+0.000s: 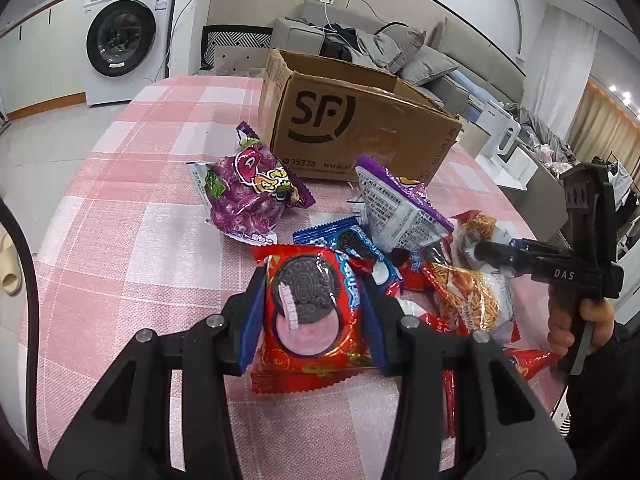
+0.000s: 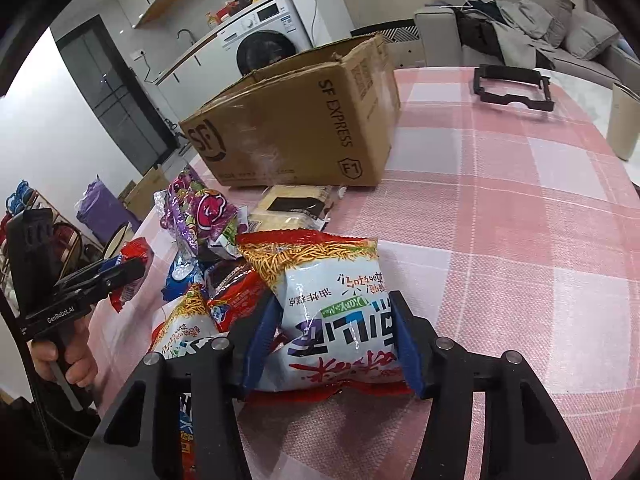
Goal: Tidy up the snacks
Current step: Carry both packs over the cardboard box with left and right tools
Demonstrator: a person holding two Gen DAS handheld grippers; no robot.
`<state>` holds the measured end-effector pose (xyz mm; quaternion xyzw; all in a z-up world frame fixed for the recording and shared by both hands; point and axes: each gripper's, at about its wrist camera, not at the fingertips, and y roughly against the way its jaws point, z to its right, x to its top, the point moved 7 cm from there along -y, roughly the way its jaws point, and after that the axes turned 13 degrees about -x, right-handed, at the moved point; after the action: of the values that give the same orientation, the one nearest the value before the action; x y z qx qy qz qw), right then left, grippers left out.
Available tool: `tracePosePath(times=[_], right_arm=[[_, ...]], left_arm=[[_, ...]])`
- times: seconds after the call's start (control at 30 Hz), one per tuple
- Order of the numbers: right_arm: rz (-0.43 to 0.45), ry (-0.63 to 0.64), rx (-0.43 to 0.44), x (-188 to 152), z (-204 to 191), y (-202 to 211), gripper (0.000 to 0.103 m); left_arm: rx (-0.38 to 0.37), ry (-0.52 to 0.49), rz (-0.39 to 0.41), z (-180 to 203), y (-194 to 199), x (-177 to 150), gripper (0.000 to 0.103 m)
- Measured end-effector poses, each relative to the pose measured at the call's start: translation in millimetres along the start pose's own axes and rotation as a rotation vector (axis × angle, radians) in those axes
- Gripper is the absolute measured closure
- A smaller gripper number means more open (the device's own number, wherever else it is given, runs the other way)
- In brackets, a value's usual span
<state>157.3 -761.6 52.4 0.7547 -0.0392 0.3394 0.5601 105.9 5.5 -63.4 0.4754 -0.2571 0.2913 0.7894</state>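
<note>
Red cookie pack (image 1: 310,312) clamped in left fingers (image 1: 256,320), 1 noodle-snack bag (image 2: 332,312) in right fingers (image 2: 408,344).

Two purple bags (image 1: 256,196), one box (image 1: 360,128)

Cardboard box (image 1: 360,128): inside hidden behind its walls in both views. Blue cookie packet (image 1: 352,240) half buried under purple-edged packet (image 1: 400,204) and red cookie packet (image 1: 316,312). Second noodle bag (image 2: 184,328), near left, cut off by right gripper's (image 2: 332,344) frame. Cup (image 2: 624,124) cropped at far right edge. Flat beige packet (image 2: 296,204): print too small to read.
</note>
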Motion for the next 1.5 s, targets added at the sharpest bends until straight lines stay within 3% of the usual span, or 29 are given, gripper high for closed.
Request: tracePosePath(times=[0.43,0.97,1.23,1.5], right_arm=[[0.131,-0.032,-0.025,8.0,6.2,44.0,0.048],[0.284,0.019,0.016,37.9,-29.3,109.9,0.048],[0.329,0.026,0.015,61.0,-39.4,122.0,0.048],[0.344,0.008,0.019,86.2,-44.3,118.2,0.048]], left_arm=[[0.014,-0.043,0.05,14.7,20.2,8.5,0.062],[0.039,-0.121,0.187,51.1,59.2,60.2,0.062],[0.049,-0.163,0.227,67.1,73.1,88.0,0.062],[0.054,-0.182,0.218,69.2,65.0,114.1,0.062]])
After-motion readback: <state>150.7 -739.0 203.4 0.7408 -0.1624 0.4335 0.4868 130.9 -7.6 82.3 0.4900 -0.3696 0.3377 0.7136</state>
